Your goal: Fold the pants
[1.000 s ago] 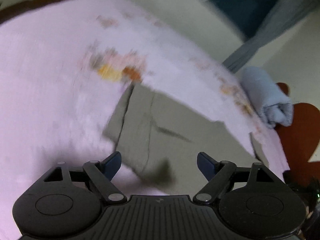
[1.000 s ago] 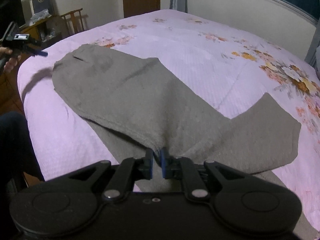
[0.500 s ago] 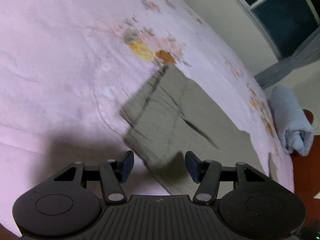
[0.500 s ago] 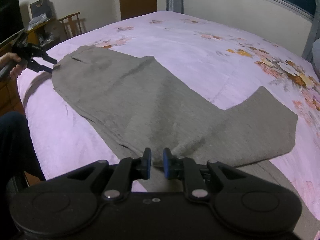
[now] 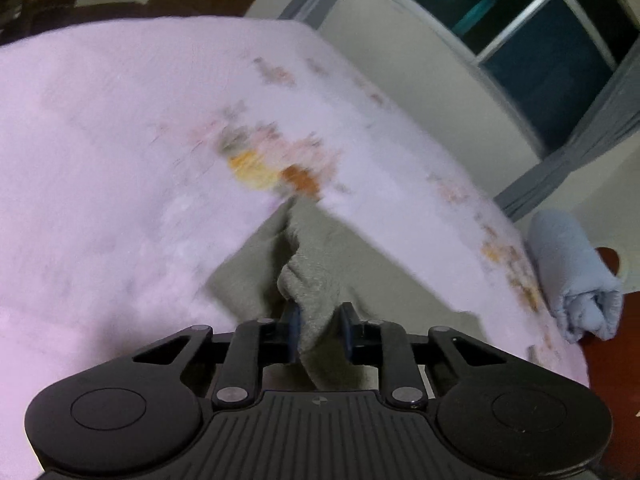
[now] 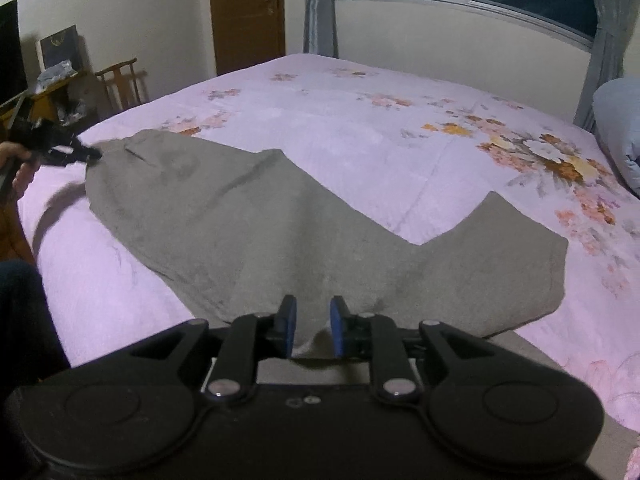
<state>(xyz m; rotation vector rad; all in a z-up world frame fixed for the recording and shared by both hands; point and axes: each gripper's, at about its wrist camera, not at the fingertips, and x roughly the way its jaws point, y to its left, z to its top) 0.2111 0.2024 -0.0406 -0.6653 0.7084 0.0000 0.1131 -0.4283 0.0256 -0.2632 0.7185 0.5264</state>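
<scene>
- While closing, pinching a bunched ridge of the grey pants point(image 5: 316, 284) between the narrow jaws of the left gripper point(image 5: 320, 320); cloth packed into the slim gap between the blue pads, standing up in a small hump just beyond them.
- Seen from the right wrist: same left gripper at the far left edge of the bed point(image 6: 360, 140), held in a hand point(image 6: 20, 168), tips on the far left corner of the waist end, that corner drawn to a point.
- Opening slightly now, jaws of the right gripper point(image 6: 313, 326) a little apart at the near edge of the pants; a low fold of cloth between the pads, not pressed by them.
- Spread flat across the pink flowered bed otherwise: waist end far left, one leg running right to a square hem, a notch of bare bedspread showing along the far edge between the two parts.
- More grey cloth under and to the right of the right gripper, at the near edge.
- Pale blue rolled blanket point(image 5: 572, 272) at the right end of the bed, well apart from the pants.
- Dark window point(image 5: 540, 40) with grey curtains beyond the far side; brown door point(image 6: 246, 12) and wooden chair point(image 6: 120, 80) at the far left.
</scene>
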